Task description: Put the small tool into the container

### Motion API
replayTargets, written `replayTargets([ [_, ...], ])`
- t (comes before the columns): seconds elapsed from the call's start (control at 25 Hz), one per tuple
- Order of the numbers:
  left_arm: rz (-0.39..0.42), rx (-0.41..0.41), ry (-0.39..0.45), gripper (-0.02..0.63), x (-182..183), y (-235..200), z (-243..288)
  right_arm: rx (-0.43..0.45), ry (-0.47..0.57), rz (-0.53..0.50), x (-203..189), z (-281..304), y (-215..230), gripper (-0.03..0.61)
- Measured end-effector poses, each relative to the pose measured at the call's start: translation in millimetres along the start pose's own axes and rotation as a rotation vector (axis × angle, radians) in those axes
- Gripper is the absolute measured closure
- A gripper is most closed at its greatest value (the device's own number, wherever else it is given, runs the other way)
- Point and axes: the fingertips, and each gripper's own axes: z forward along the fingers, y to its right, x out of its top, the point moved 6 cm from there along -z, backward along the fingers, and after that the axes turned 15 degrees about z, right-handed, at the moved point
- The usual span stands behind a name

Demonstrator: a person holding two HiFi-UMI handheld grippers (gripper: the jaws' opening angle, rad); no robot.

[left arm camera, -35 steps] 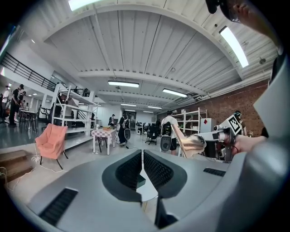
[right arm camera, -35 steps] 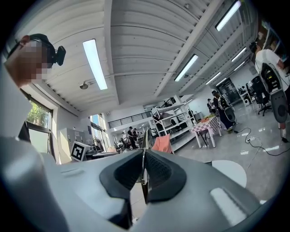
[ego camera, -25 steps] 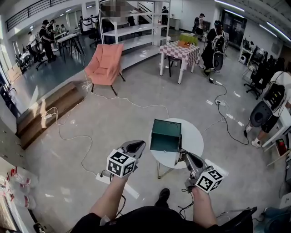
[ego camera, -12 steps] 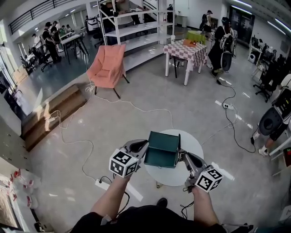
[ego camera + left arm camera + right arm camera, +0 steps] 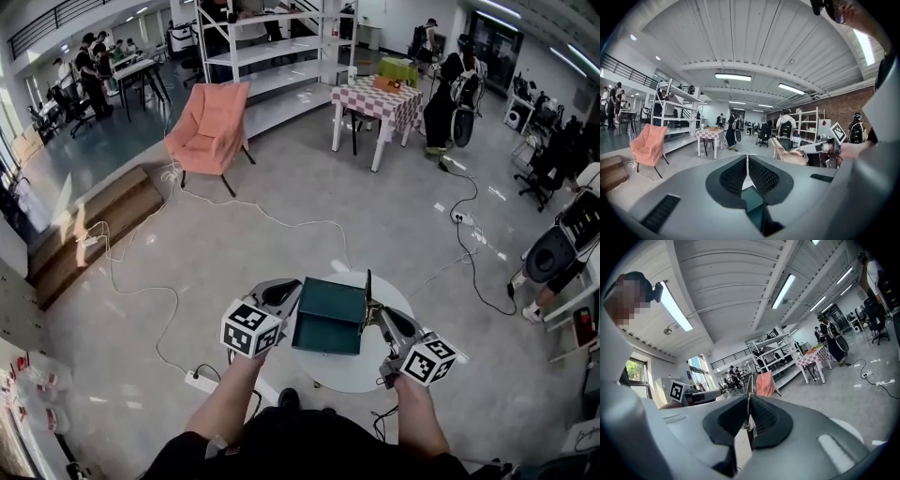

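Note:
A dark green open container (image 5: 328, 323) stands on a small round white table (image 5: 403, 300). My right gripper (image 5: 373, 314) is at the container's right rim, shut on a thin dark small tool (image 5: 367, 286) that sticks upward above that rim. In the right gripper view the tool (image 5: 749, 387) shows as a thin strip rising from the closed gripper (image 5: 748, 411). My left gripper (image 5: 286, 292) sits at the container's left wall. In the left gripper view the left gripper (image 5: 746, 168) is shut, with green of the container showing below its pads.
White cables cross the grey floor and a power strip (image 5: 200, 381) lies near my left arm. A pink chair (image 5: 208, 131), a checkered table (image 5: 375, 98) and white shelving (image 5: 272, 56) stand farther off. People and office chairs are at the right.
Both grippers have closed in on the container's two sides. The table and container now lie nearer in the head view, and the container's open inside shows.

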Motion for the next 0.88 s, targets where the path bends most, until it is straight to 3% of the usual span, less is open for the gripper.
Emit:
replayTargets([
  [0.24,-0.005,-0.029,0.021,0.595,6,-41,-5,-0.075,-0.053,-0.025,-3,33,-9,0.549],
  [0.4,-0.04,-0.034,0.011,0.595,-9,-70,-2,-0.104,-0.104,-0.019,-13,69,-4,0.549],
  [0.88,-0.145,-0.009,-0.053,0.595,-48,-76,15,-0.134,-0.37,-0.014,-64,113,41,0.549],
])
